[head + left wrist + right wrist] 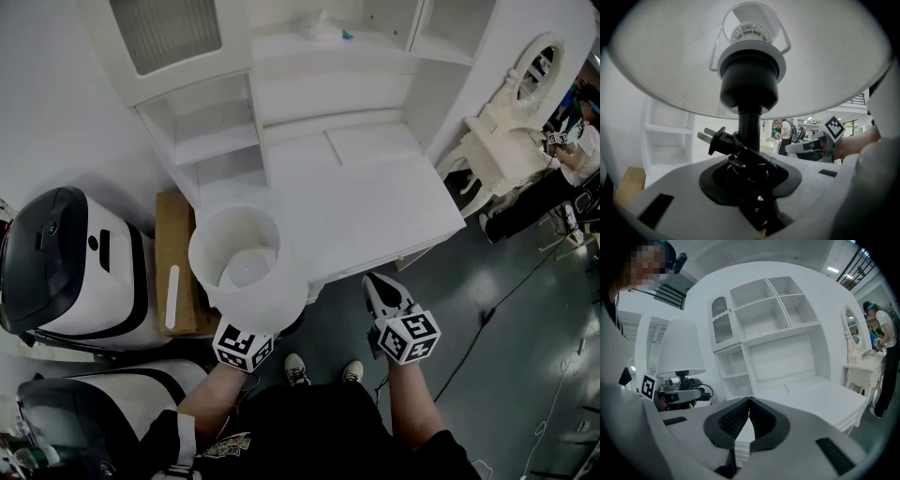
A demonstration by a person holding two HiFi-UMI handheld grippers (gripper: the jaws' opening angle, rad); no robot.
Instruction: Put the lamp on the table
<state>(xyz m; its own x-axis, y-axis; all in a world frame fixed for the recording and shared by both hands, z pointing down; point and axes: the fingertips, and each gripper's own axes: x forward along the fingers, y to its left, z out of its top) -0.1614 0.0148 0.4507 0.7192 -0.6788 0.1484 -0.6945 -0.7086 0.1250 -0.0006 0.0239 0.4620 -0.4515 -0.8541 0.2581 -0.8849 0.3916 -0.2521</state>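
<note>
The lamp (pixel 246 265) has a white shade (pixel 670 61) and a black stem (pixel 749 125). It hangs upright in the air off the front left corner of the white table (pixel 375 202). My left gripper (pixel 750 174) is shut on the stem's lower part, where the black cord and plug (pixel 714 139) are coiled. In the head view only that gripper's marker cube (pixel 242 347) shows below the shade. My right gripper (pixel 380 284) is shut and empty, just off the table's front edge. The right gripper view shows its jaws (pixel 749 404) closed together, with the lamp (pixel 680 350) to the left.
White shelves (pixel 211 131) rise behind and left of the table. A cardboard box (pixel 174 253) and two white-and-black machines (pixel 66 267) stand at the left. A white vanity with an oval mirror (pixel 525 89) and a person (pixel 562 178) are at the right. Cables (pixel 497 309) cross the floor.
</note>
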